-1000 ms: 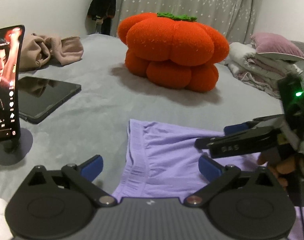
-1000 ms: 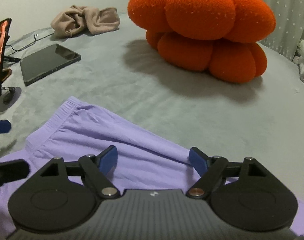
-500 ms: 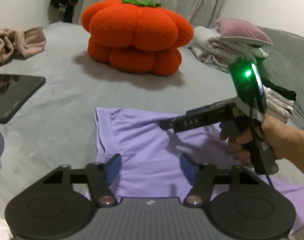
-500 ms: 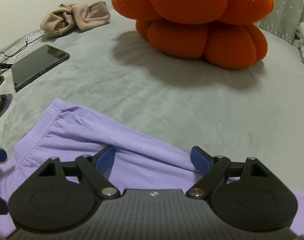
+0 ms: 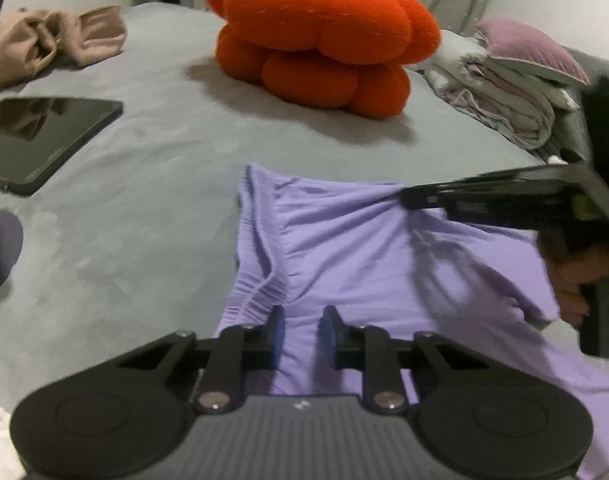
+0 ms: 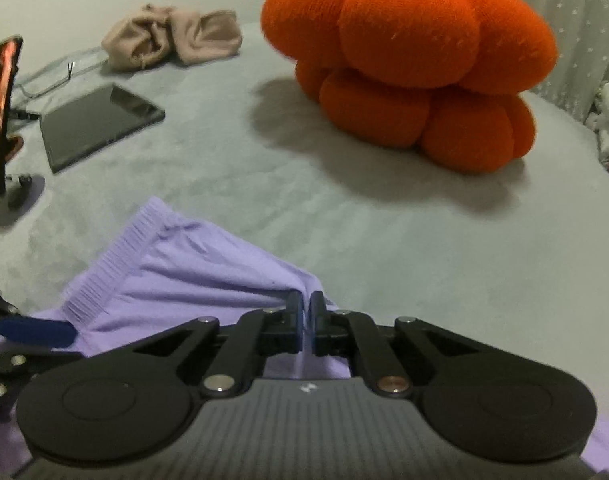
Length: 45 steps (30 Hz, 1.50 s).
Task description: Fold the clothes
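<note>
The lilac stretch-knit garment (image 5: 344,248) lies low centre on the grey bed (image 5: 152,184); the right gripper (image 6: 306,307) pinches its far edge, fingers nearly together; the left gripper (image 5: 301,330), narrowly parted, straddles fabric near the ribbed waistband; the orange plush pumpkin (image 6: 416,52) sits upper right.

no readable text, label on right gripper (image 5: 470,207) blurred, phone (image 6: 0,92) screen text illegible
</note>
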Each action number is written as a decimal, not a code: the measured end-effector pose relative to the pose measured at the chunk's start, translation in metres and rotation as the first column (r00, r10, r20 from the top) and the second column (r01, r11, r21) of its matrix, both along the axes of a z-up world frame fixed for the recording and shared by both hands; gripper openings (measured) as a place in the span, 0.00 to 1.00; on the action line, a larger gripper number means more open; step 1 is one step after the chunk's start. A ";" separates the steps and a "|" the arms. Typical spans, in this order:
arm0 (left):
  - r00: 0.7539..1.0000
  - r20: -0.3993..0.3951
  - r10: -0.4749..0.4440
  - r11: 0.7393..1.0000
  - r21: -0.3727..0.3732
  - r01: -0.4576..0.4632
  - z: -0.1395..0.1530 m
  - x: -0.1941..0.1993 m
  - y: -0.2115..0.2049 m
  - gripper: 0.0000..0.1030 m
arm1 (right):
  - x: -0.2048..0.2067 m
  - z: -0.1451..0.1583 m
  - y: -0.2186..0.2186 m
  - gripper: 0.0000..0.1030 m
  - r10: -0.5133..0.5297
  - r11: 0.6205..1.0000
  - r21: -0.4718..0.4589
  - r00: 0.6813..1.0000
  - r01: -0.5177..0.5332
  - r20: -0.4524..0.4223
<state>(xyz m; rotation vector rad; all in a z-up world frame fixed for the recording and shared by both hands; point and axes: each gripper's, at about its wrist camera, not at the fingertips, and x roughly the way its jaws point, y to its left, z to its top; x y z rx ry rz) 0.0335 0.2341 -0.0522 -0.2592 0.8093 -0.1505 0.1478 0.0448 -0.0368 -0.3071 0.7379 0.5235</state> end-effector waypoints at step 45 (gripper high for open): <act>0.999 0.043 0.004 0.997 0.072 -0.007 -0.003 -0.006 -0.004 0.07 | -0.165 -0.028 -0.019 0.15 0.069 0.977 0.209 0.987 -0.037 -0.148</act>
